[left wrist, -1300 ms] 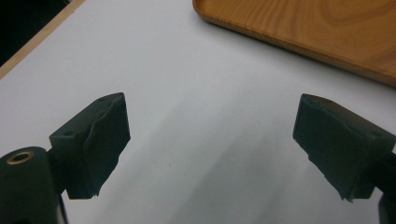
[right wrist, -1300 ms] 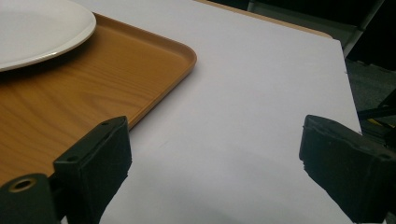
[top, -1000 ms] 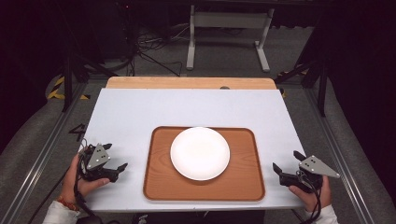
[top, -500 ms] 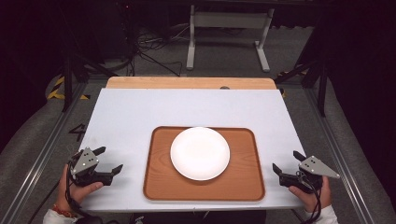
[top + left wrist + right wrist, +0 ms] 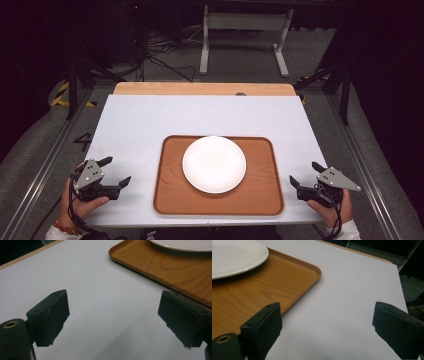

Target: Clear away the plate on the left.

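Both grippers, left [image 5: 114, 171] and right [image 5: 306, 175], have jaws wide apart and hold nothing. The tray [image 5: 260, 195] and plate [image 5: 214, 164] are cut off in both gripper views.

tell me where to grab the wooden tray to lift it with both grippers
Probably by its two short side rims: left gripper on the tray from its left, right gripper from its right. The raised lip gives the open jaws an edge, and the plate sits centred, so the load stays balanced.
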The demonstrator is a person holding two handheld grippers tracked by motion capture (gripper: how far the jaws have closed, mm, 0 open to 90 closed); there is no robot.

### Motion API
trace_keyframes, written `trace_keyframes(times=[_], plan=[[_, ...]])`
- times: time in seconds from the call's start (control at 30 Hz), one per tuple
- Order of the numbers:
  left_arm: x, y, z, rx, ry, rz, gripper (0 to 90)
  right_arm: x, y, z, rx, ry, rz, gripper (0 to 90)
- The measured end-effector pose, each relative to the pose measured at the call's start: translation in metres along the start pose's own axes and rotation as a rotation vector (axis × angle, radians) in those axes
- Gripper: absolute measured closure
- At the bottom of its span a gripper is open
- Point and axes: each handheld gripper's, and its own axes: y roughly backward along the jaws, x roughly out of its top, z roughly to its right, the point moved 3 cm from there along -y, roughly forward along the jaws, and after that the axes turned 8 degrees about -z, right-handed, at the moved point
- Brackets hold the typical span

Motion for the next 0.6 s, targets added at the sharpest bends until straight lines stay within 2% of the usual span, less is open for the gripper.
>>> trace_keyframes(times=[0.13, 0.3, 0.6], plan=[[0.0005, 0.0003, 0.0015, -0.001, -0.004, -0.008, 11.7, -0.0007, -0.0007, 0.0003, 0.001, -0.002, -0.004, 9.5], [0.0034, 0.0031, 0.0064, 0.017, -0.034, -0.009, 11.7, -0.0001, 0.0008, 0.0000, 0.005, -0.006, 0.002, 9.6], [0.0029, 0.0011, 0.0051, 0.012, -0.020, -0.018, 11.5, -0.0010, 0.0002, 0.0030, 0.008, -0.022, 0.007, 9.6]])
